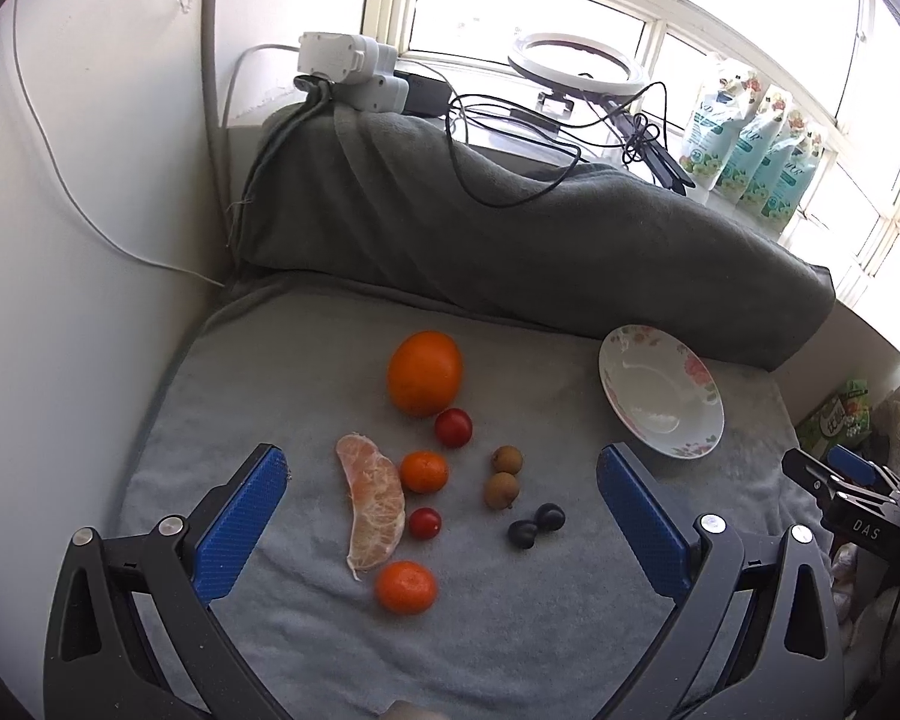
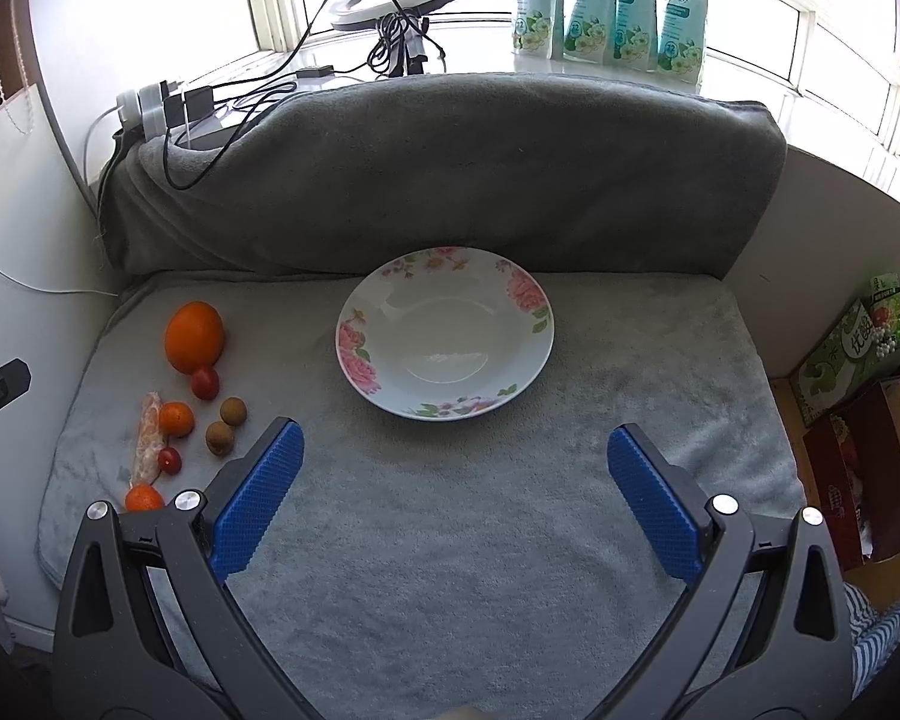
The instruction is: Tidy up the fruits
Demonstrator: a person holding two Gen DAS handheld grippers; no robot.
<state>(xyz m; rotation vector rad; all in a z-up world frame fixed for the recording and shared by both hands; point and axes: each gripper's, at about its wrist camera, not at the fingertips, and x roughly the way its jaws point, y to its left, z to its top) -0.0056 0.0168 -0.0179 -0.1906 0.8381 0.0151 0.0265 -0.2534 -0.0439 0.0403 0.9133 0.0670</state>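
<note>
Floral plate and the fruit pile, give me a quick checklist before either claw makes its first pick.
1. Floral plate free of fruit: ok.
2. Left claw open, holding nothing: ok.
3. Right claw open, holding nothing: ok.
4. Fruit within the left claw's view: ok, large orange, peeled segment and blueberries all lie on the towel.
5. Fruit well separated for a clean grip: not ok, several touch.
</note>
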